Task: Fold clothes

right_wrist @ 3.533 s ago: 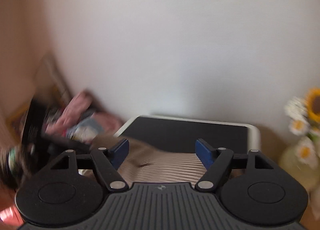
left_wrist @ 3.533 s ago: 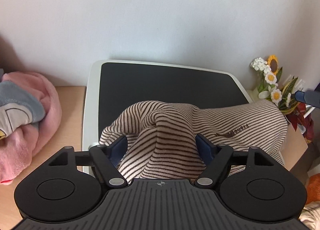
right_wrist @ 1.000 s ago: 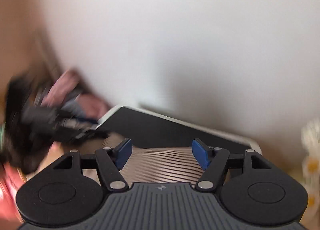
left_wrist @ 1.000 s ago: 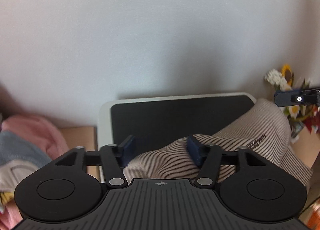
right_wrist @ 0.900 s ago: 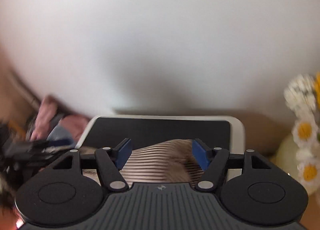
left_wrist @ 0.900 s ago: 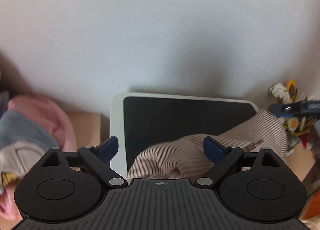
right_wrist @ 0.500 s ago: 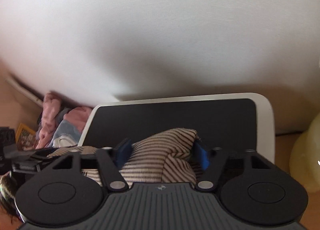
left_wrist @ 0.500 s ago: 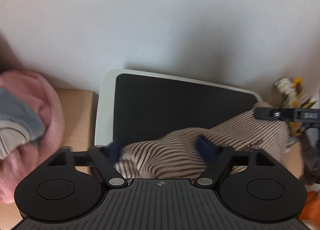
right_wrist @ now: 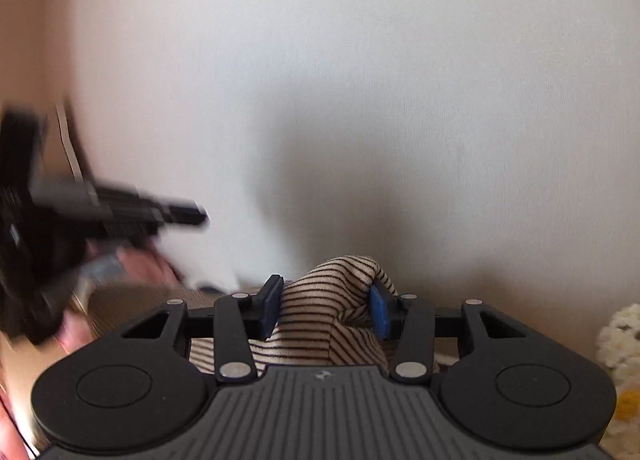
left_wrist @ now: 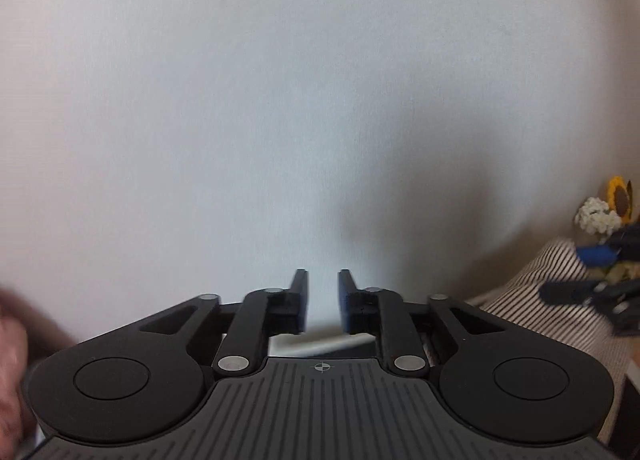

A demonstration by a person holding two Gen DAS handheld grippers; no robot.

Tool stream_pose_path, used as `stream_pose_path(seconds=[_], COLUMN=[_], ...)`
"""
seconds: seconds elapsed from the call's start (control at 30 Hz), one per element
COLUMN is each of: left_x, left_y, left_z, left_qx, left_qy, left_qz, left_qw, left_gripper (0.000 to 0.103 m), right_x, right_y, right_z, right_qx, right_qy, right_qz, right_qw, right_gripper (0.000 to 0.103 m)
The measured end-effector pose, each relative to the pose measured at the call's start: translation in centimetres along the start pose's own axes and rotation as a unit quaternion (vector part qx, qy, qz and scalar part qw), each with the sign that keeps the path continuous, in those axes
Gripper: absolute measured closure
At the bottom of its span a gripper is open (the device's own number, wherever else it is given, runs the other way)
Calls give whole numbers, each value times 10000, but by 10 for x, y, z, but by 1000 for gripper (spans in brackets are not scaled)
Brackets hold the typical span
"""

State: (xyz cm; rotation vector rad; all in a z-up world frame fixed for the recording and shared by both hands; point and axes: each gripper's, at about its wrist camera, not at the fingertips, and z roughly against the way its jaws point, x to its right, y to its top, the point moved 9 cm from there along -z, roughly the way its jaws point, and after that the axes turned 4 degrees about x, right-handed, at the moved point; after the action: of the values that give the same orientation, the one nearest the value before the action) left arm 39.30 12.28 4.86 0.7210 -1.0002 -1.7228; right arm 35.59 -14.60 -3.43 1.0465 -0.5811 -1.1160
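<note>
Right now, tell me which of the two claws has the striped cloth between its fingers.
The right claw: a bunch of striped cloth fills its gap as its jaws close. The left claw, also closing, has only bare wall showing between its fingers.

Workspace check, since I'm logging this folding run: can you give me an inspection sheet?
Surface: mostly hidden; a blurred strip shows.
Job's things: striped garment, bunched, raised against the wall.
Clutter: flowers at right; pink clothing, blurred.
Grippers: right gripper closing on the striped garment, pads against the cloth; left gripper closing, nothing between its jaws.
Cables: nothing seen.
Surroundings: plain white wall.
</note>
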Motion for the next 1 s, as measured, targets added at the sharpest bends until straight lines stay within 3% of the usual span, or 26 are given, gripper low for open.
stream_pose_path(seconds=[0.07, 0.17, 0.27, 0.4, 0.47, 0.57, 0.67, 0.73, 0.77, 0.8, 0.83, 0.9, 1.0], left_x=[-9, -26, -30, -24, -19, 14, 66, 91, 99, 102, 102, 102, 86], left_y=[-18, -45, -61, -76, -73, -61, -73, -92, -106, -119, -123, -132, -139], left_z=[10, 19, 20, 27, 46, 80, 86, 78, 76, 71, 73, 76, 76], left_qx=[-288, -807, -1133, -1244, -1038, -664, -1083, -1441, -1662, -1893, -1840, -1738, -1696], left_qy=[-120, -322, -507, -384, -321, -1125, -2166, -2197, -2107, -2028, -1993, -1919, -1565], left_qz=[467, 1282, 1836, 2011, 2075, 1919, 1709, 1395, 1292, 1277, 1191, 1024, 985], left_qw=[9984, 9879, 9751, 9709, 9722, 9727, 9551, 9547, 9546, 9522, 9551, 9605, 9680], left_gripper=[35, 12, 10, 9, 9, 9, 9, 9, 10, 10, 9, 10, 11], right_x=[9, 28, 37, 33, 37, 30, 7, 3, 3, 3, 0, -5, 1], right_y=[-22, -40, -36, -32, -36, -46, -60, -69, -73, -77, -74, -53, -21], right_z=[-3, -3, 3, 16, 29, 54, 63, 56, 49, 41, 34, 26, 5], right_qx=[-302, -474, -418, -333, -240, -149, -433, -682, -799, -914, -953, -752, -445], right_qy=[-185, -382, -355, -226, -338, -270, -133, -165, -180, -195, -188, -446, -842], right_qz=[43, -401, -778, -977, -1075, -1200, -777, -582, -494, -404, -206, 444, 1195], right_qw=[9994, 9973, 9955, 9944, 9933, 9923, 9960, 9958, 9954, 9948, 9951, 9952, 9883], right_gripper=[59, 59, 56, 36, 36, 36, 36, 31, 32, 49, 63, 73, 73])
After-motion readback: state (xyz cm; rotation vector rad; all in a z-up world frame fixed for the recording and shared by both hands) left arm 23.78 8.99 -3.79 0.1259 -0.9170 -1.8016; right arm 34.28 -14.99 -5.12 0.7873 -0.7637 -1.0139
